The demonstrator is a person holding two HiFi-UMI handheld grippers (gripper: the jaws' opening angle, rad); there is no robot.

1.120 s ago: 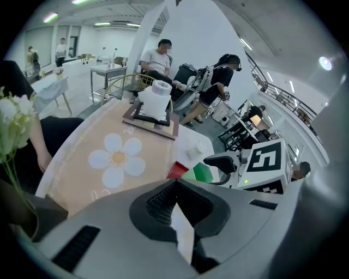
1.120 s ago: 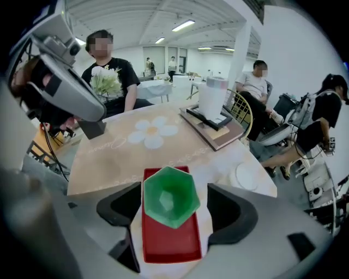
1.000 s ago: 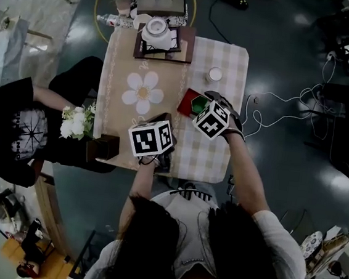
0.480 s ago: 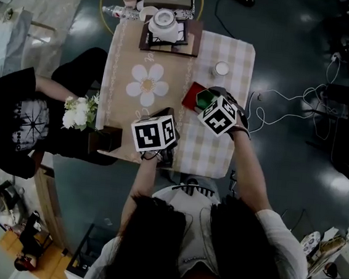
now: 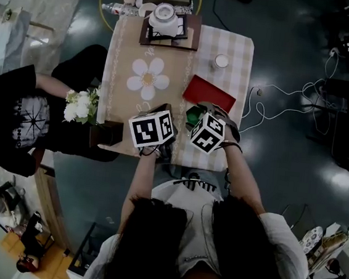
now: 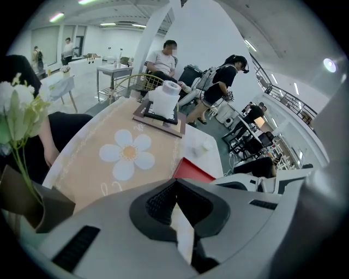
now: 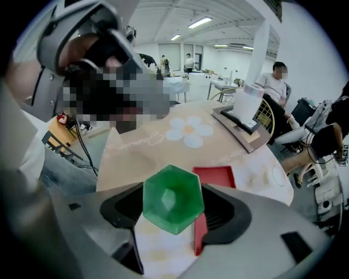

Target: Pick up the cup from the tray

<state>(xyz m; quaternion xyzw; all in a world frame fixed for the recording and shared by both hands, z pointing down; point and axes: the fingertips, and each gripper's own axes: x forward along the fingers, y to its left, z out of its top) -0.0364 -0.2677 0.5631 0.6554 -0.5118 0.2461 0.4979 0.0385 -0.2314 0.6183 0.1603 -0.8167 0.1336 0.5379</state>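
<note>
A green hexagonal cup [image 7: 173, 199] sits between the jaws of my right gripper [image 7: 174, 211], and the pads press its sides. In the head view the cup [image 5: 194, 115] hangs over the checked cloth, nearer me than the red tray [image 5: 209, 93], which lies bare. The tray [image 7: 215, 175] shows just beyond the cup in the right gripper view. My left gripper [image 6: 175, 188] hovers at the table's near edge, left of the right one, with its jaws together and nothing in them. The tray's corner [image 6: 192, 170] peeks out beyond its jaws.
A white pot [image 5: 164, 20] on a dark wooden board stands at the table's far end. A small white round dish [image 5: 220, 61] sits far right. White flowers [image 5: 82, 106] in a brown box [image 5: 103, 136] stand at the left edge, beside a seated person [image 5: 15, 119]. Cables [image 5: 277, 103] lie on the floor.
My right gripper has closed on the green cup and carried it off the red tray toward the table's near edge. The left gripper has barely moved.
</note>
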